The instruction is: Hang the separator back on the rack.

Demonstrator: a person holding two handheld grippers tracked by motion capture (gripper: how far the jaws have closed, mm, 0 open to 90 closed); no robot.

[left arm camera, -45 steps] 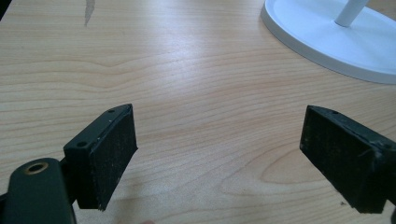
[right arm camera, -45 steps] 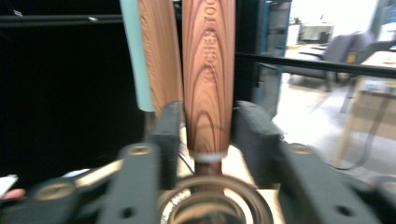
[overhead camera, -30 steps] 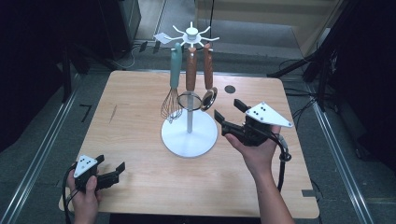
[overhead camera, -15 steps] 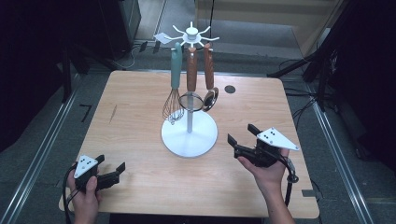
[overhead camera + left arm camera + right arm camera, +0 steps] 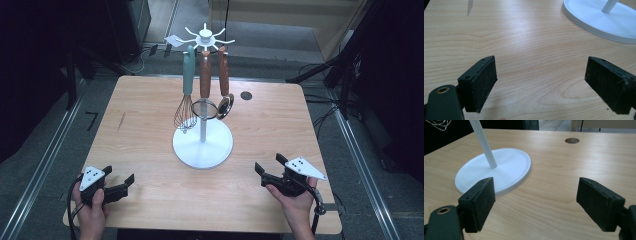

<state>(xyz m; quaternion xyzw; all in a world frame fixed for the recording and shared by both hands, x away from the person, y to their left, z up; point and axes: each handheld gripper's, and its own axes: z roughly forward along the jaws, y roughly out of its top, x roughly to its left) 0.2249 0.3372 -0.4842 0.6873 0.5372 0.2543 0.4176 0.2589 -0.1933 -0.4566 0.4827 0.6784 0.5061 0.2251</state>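
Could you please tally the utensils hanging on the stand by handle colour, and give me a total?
Teal handle: 1, the whisk
Brown wooden handle: 2, the round strainer-like utensil and the small ladle-like utensil
Total: 3 utensils hanging on the white stand
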